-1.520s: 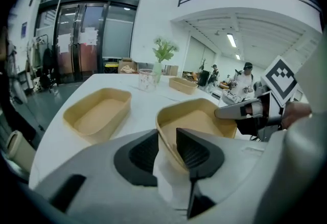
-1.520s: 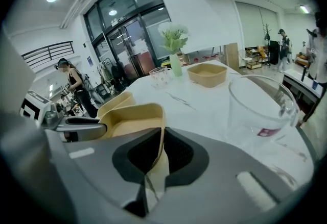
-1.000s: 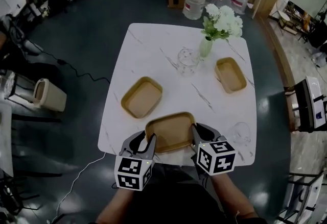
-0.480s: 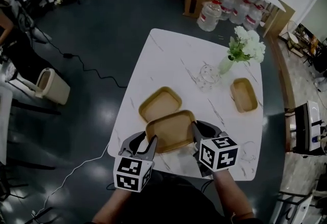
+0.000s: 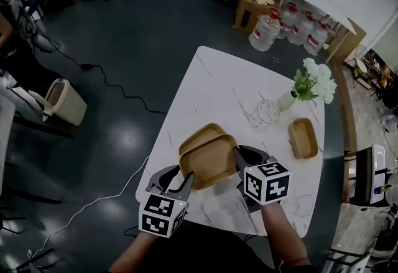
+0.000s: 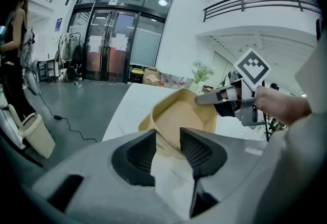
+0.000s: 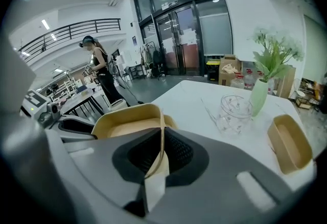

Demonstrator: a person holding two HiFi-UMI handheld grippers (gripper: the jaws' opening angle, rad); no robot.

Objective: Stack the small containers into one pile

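Nothing is stacked yet, by my read. My right claw (image 5: 244, 155) is clamped tight on the right rim of the held container (image 5: 208, 160), the thin wall pinched between its pads. That container hangs over the second container (image 5: 194, 135) near the bench's (image 5: 211, 79) left edge, overlapping it but offset toward the near edge, so it isn't seated. I can't tell whether the two touch.

My left claw (image 5: 176, 176) has just been opening and now gapes wide. The held container's left rim runs into the gap between its pads, but they aren't pressing on it, so the right claw alone carries the load.

What's left: drop this one squarely into the second, then collect the third container (image 5: 303, 138), which lies well apart by the bench's right edge, past the glass (image 5: 264, 113) and vase (image 5: 287, 101). I'd call it under halfway.
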